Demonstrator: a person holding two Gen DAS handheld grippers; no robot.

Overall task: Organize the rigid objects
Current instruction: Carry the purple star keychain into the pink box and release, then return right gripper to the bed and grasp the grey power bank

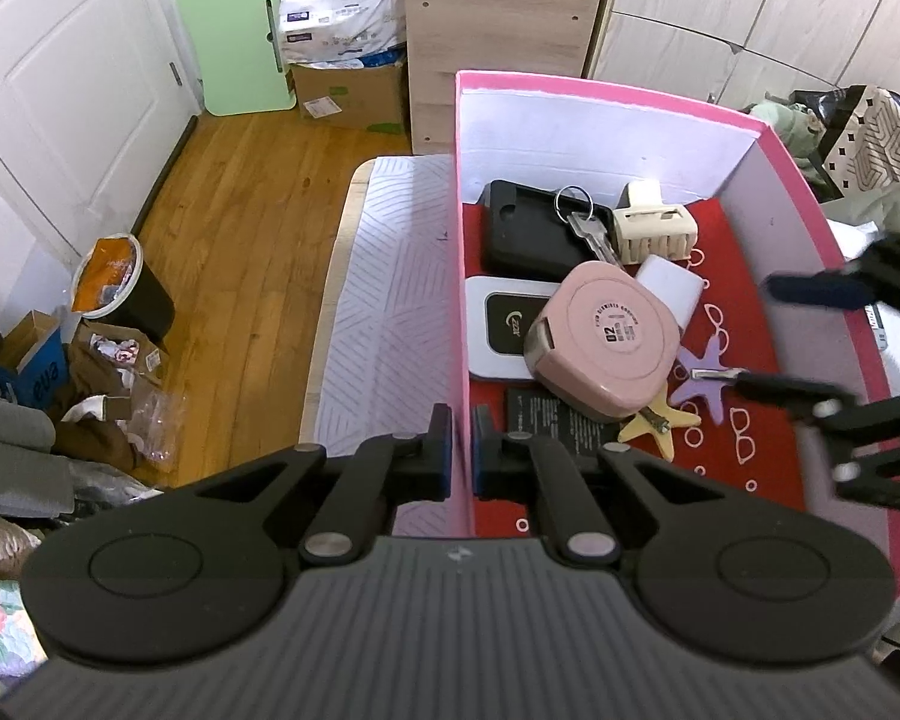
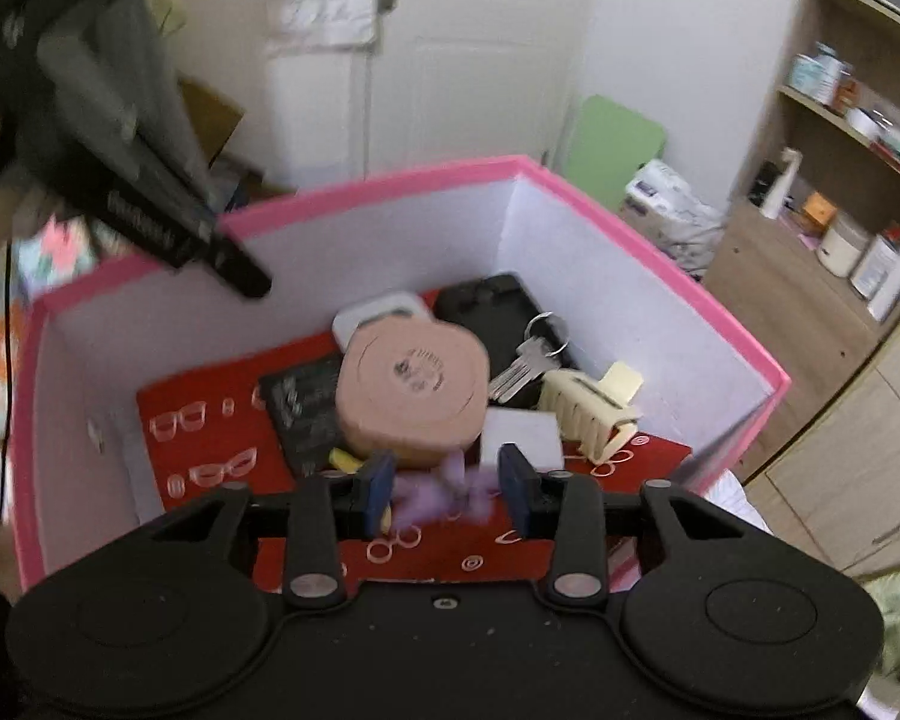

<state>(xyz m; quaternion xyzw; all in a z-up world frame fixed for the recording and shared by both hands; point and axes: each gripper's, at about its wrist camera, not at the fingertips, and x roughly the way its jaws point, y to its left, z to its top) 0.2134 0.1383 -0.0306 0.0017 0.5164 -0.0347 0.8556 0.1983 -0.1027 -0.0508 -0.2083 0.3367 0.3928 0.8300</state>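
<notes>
Pinching the near left wall of the pink box (image 1: 463, 312), the left gripper (image 1: 462, 447) is keeping its 2 blue pads nearly together, one outside the wall and one inside. Over the red floor of the box, the right gripper (image 2: 447, 489) is standing with its jaws spread about halfway, pressing on nothing, with a purple star-shaped clip (image 2: 444, 495) lying blurred in the gap between them; whether the pads are touching it I cannot tell. In the left wrist view that purple star-shaped clip (image 1: 709, 384) is lying flat at about 3 o'clock of the pink tape measure (image 1: 603, 345), its metal clasp running roughly from 9 to 3 o'clock, while the right gripper (image 1: 768, 336) is coming in from the 3 o'clock edge. A yellow star clip (image 1: 660, 423) is lying just at 7 o'clock of the purple one, partly under the tape measure. Beyond the tape measure, a key on a ring (image 1: 588, 228) is resting on a black case (image 1: 528, 231), its blade pointing toward 5 o'clock. A cream claw clip (image 1: 654, 228) is sitting at 3 o'clock of the key, its long axis running from 9 to 3 o'clock. A white block (image 1: 672, 288) is lying between the claw clip and the tape measure.
</notes>
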